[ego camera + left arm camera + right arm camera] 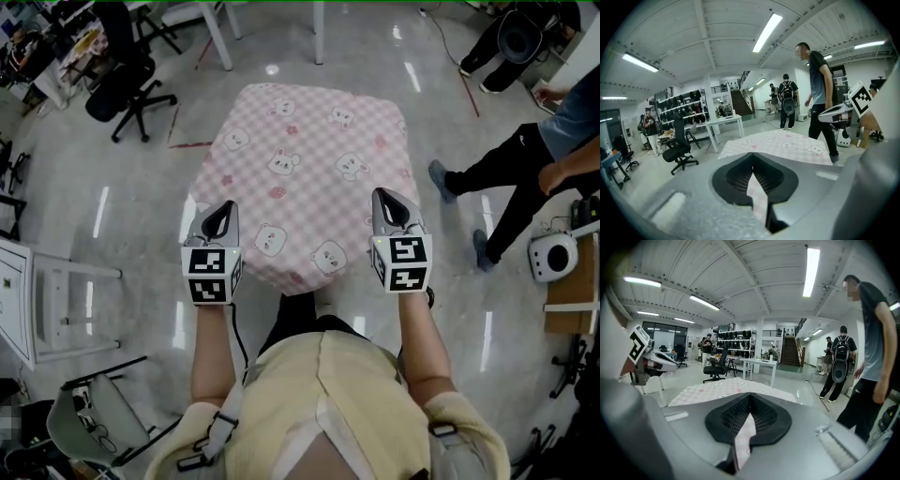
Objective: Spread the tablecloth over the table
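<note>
The left gripper [223, 214] and right gripper [389, 208] each have jaws clenched on the near edge of the tablecloth [309, 155], at the desk's near left and near right corners. Pink, checked and printed with bears, it covers the desk top, its edges hanging. Open floor [141, 220] surrounds the desk; a person [511, 173] stands off the right edge.

The tablecloth [314, 169] is pink-and-white checked, printed with white bear faces and small pink flowers. It lies spread flat over the tabletop, hiding it completely, with the far edge toward 12 o'clock and the near edge dipping toward 6 o'clock. Its sides drape down at 3 and 9 o'clock. The near corner at 7 o'clock is pinched in the left hand-held gripper [225, 210], and the corner at 5 o'clock in the right hand-held gripper [388, 201]. A strip of cloth runs between each pair of closed jaws.
</note>
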`<state>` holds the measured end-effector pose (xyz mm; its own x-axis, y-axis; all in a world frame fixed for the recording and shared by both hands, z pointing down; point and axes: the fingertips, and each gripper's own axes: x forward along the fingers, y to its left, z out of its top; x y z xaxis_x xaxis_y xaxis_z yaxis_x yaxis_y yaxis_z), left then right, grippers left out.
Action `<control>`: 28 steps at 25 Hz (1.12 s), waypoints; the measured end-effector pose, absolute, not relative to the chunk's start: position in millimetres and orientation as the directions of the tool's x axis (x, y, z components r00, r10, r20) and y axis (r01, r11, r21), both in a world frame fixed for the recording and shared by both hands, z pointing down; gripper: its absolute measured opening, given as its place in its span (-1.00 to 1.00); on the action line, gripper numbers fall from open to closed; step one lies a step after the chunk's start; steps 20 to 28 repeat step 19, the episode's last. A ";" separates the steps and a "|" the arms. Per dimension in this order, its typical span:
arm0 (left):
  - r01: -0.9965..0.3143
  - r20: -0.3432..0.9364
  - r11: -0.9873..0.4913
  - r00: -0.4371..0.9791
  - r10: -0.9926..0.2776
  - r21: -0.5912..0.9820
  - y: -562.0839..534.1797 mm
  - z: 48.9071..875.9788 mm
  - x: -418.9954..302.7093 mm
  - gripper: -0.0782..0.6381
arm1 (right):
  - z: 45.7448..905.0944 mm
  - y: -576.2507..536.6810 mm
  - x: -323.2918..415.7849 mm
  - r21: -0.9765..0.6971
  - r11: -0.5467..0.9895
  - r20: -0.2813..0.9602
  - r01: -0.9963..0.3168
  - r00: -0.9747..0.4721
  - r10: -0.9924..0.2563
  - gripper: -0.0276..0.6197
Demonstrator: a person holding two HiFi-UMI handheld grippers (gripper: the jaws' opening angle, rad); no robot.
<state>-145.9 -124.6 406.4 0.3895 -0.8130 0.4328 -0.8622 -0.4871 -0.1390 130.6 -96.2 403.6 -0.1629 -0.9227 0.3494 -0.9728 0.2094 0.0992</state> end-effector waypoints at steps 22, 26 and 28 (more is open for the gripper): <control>-0.851 0.451 -0.515 0.421 -0.787 -0.102 -130.5 405.0 -145.3 -0.76 | 396.9 -104.9 130.0 0.085 0.197 0.344 -0.977 -0.157 -0.926 -0.91; -0.851 0.451 -0.515 0.421 -0.787 -0.102 -130.5 405.0 -145.3 -0.76 | 396.9 -104.9 130.0 0.085 0.197 0.344 -0.977 -0.157 -0.926 -0.91; -0.851 0.451 -0.515 0.421 -0.787 -0.102 -130.5 405.0 -145.3 -0.76 | 396.9 -104.9 130.0 0.085 0.197 0.344 -0.977 -0.157 -0.926 -0.91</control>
